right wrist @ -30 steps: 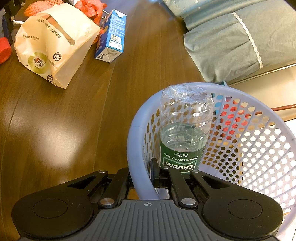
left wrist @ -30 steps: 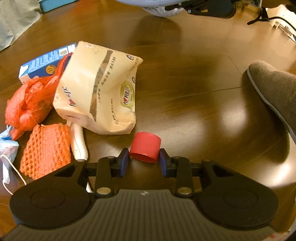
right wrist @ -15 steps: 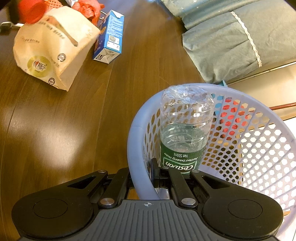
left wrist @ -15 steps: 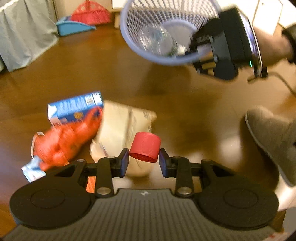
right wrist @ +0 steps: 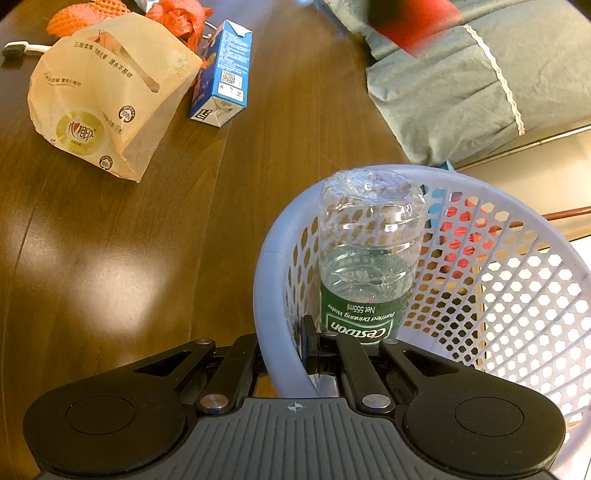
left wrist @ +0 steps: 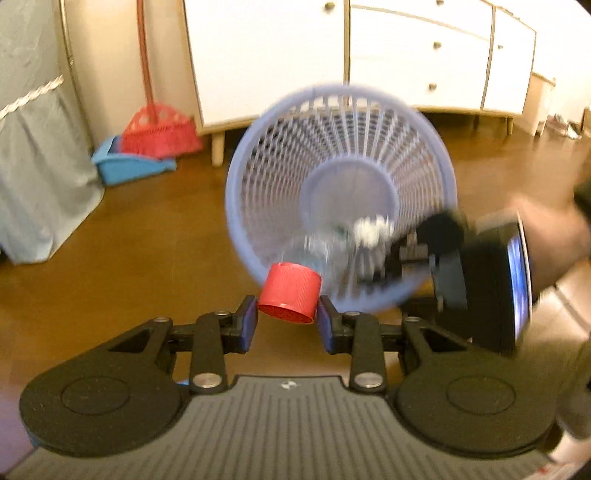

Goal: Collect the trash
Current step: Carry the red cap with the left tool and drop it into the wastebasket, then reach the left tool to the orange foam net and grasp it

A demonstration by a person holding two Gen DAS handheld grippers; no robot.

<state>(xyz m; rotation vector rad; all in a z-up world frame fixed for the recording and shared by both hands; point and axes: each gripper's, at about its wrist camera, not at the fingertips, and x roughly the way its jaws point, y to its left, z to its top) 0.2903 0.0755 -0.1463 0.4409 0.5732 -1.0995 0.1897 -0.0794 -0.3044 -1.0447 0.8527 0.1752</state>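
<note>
the left gripper (left wrist: 287,320) has its two blue-padded fingers (left wrist: 248,320) pressed against the sides of a red bottle cap (left wrist: 289,291), which sits squeezed between the tips, ribbed wall upward and its open side tipped toward the camera. just past the cap is the mouth of the lilac mesh basket (left wrist: 240,192), tilted to face it, with the cap level with the lower rim and not yet inside. the view there is blurred, so how close the cap is to the rim i can't say exactly.

the right gripper (right wrist: 286,356) is pinched on that basket's rim (right wrist: 269,280), one finger outside the wall and one inside, holding it up off the brown floor (right wrist: 110,258). a clear water bottle (right wrist: 369,258) with a green label already lies in the basket, leaning on the wall near the gripped spot.

so, as i'd judge it, one piece is collected and the cap is about to be the second. left on the floor are a tan paper bag (right wrist: 107,107), a blue carton (right wrist: 225,81) just beside it, a crumpled red plastic bag (right wrist: 181,18), orange foam netting (right wrist: 85,16) and a toothbrush (right wrist: 22,47), all well apart from the basket.
</note>
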